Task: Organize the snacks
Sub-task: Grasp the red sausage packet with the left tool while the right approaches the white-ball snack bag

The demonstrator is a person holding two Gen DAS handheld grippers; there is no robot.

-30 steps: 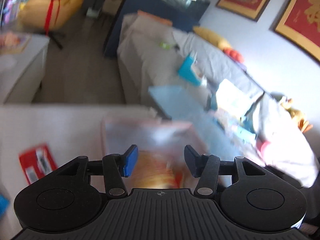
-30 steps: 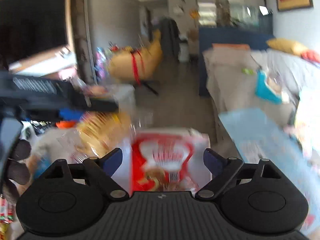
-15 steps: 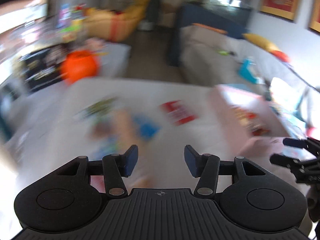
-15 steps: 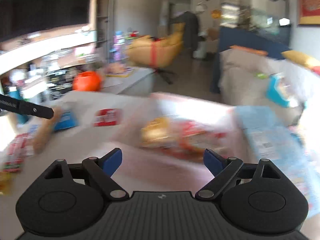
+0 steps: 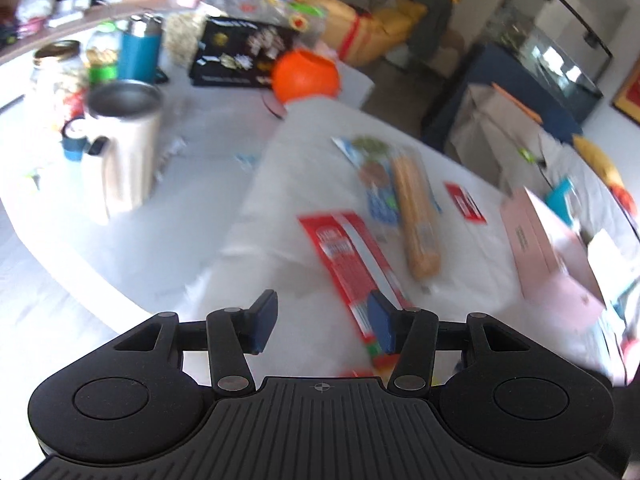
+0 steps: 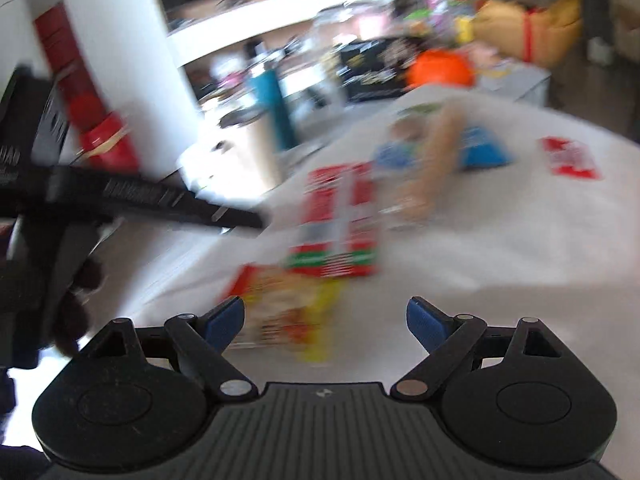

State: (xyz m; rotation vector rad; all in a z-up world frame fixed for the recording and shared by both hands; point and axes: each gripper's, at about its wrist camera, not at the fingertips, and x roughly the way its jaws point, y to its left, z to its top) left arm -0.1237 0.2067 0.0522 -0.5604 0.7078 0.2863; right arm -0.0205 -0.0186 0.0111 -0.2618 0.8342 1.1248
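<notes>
Both views are swung away from the sofa side seen a second ago and are now turned onto the white-covered table (image 5: 304,208), where the snacks are spread.

A long red packet (image 5: 348,256) is seen lying flat near the table's close edge; its lower end is hidden behind the right fingertip of the left gripper (image 5: 322,322). Beside it lie a tan tube-shaped packet (image 5: 414,216), resting over a blue-and-green packet (image 5: 376,184), and, farther out, a small red packet (image 5: 466,202). A pink box (image 5: 536,240) stands at the table's right edge, its contents not discernible. From the right wrist a yellow-and-red packet (image 6: 288,304) is recorded just ahead of the right gripper (image 6: 324,316), heavily blurred; its print cannot be read.

The left gripper's fingers are held partly apart with nothing between them. The right gripper's fingers are spread wide and empty. The left tool is partly visible at the left edge of the right view, cut off by the frame.

Beyond the cloth, a cream kettle (image 5: 120,148), a teal bottle (image 5: 138,52) and an orange bowl (image 5: 306,76) are noted.
</notes>
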